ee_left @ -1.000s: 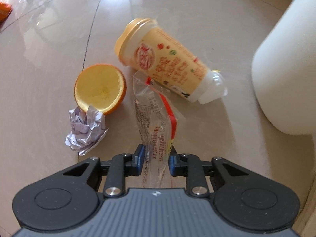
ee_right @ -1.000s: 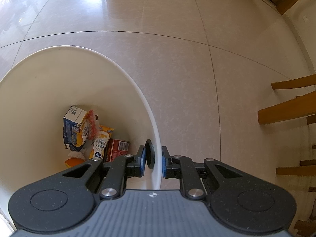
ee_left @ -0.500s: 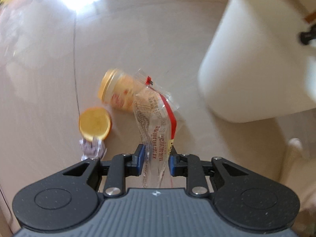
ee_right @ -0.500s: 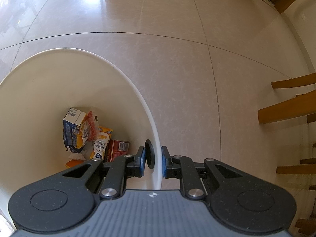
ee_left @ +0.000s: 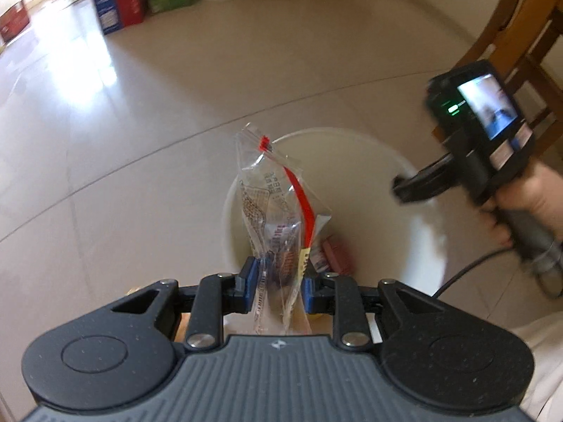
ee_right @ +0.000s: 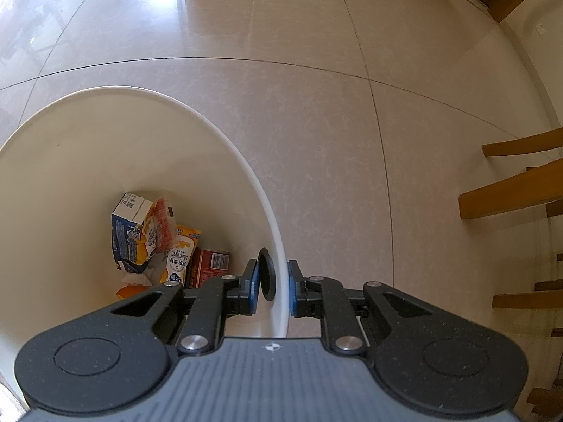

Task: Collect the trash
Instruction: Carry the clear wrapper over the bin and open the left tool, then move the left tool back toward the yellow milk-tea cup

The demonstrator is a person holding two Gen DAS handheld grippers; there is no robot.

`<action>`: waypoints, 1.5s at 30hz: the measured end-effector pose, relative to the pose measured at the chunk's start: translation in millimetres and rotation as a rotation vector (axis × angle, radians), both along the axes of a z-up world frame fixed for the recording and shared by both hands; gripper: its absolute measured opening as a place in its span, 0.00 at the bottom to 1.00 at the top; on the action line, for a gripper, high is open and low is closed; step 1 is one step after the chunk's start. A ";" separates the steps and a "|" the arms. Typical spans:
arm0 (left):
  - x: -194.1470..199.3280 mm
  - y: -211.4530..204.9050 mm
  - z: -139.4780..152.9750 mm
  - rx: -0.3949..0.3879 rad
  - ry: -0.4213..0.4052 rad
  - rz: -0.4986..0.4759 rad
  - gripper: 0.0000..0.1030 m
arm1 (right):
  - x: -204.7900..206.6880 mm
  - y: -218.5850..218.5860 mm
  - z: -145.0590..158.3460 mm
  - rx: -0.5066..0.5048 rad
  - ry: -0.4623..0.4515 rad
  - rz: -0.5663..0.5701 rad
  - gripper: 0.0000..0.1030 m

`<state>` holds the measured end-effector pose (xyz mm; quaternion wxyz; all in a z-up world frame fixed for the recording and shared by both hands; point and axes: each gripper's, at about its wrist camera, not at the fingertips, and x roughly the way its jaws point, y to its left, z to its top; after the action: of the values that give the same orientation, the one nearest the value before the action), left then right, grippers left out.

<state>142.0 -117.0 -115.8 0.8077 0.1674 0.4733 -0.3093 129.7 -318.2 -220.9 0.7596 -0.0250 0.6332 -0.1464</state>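
Wrapper (ee_left: pixel 278 218) barely pinched in left claw (ee_left: pixel 278 286), jaws just eased apart; bin (ee_left: pixel 404 161) below. Right claw (ee_right: pixel 273 288) clamped on rim. Light film may be caught on pads, or drift outside.

A home, likely a dining area. Glossy beige floor tiles (ee_right: pixel 316 140) catch window light at eleven o'clock. Wooden chairs (ee_right: pixel 510 190) stand at three o'clock. Grocery boxes (ee_left: pixel 116 0) line the wall at twelve, and a white trash bin (ee_right: pixel 88 140) holds household food packaging (ee_right: pixel 155 239).
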 end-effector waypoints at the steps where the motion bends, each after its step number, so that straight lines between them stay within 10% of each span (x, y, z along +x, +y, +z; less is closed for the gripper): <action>1: -0.2 -8.8 -2.4 0.000 0.007 -0.007 0.46 | 0.0 -0.6 0.0 0.000 0.000 0.000 0.19; 2: -0.6 -15.5 -4.6 0.002 0.010 -0.009 0.68 | 0.0 -0.5 0.0 0.000 0.000 0.001 0.19; 4: -3.2 -20.7 -7.3 -0.016 -0.019 -0.011 0.74 | 0.0 -0.5 -0.1 0.000 0.000 0.001 0.19; 24: 21.5 102.1 -39.3 0.028 0.006 0.269 0.77 | -2.3 -3.1 3.1 0.007 -0.015 0.001 0.19; 45: 32.9 250.9 -243.5 0.039 0.224 0.695 0.91 | -3.7 3.9 0.4 -0.025 -0.013 0.021 0.19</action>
<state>175.0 133.9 -359.3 0.8044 -0.0227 0.5932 -0.0238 126.0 -314.3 -220.5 0.7648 -0.0403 0.6261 -0.1463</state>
